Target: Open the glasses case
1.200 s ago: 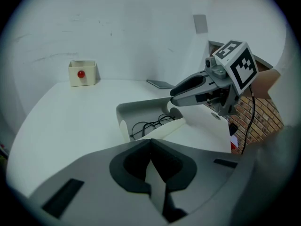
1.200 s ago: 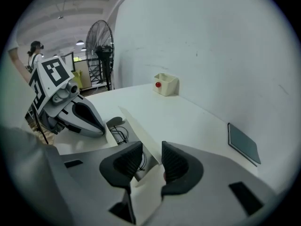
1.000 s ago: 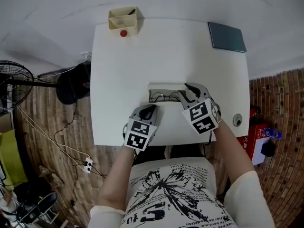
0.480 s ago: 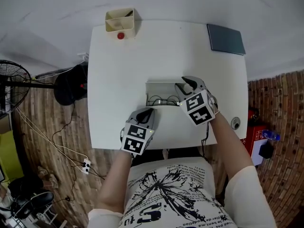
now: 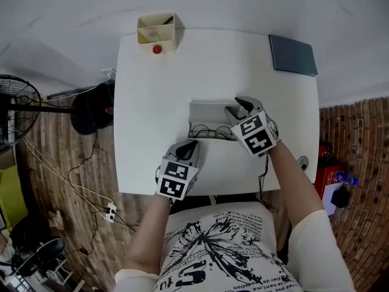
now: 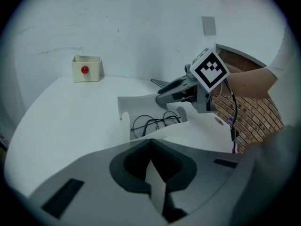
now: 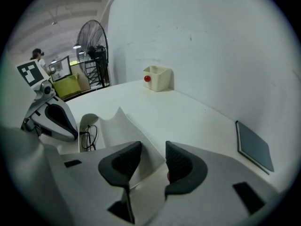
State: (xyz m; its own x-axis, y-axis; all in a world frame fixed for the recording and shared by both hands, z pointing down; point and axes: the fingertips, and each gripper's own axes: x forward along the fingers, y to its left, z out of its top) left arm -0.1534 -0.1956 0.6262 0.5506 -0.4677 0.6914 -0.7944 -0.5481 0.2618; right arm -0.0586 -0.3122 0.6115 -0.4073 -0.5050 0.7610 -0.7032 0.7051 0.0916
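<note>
White table (image 5: 158,90) holds the glasses case (image 5: 211,119) at its middle, open, with spectacles (image 5: 209,131) inside. Our right gripper (image 5: 240,110) has its jaws opening, the lid (image 7: 122,131) edge loose between them. Our left gripper (image 5: 191,145) is closed on nothing.

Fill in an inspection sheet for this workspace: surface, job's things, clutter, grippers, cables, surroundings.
Surface: white table, no spills seen.
Job's things: glasses case open, lid raised; glasses lying inside.
Clutter: beige box with a red dot at the far edge; dark notebook at the far right corner.
Grippers: left hand-held gripper closed on what looks like the case's near flap; right hand-held gripper jaws apart, a corner of the lid between them.
Cables: thin cables and a power strip on the floor, left of the table.
Surroundings: standing fan on the left; patterned floor.
</note>
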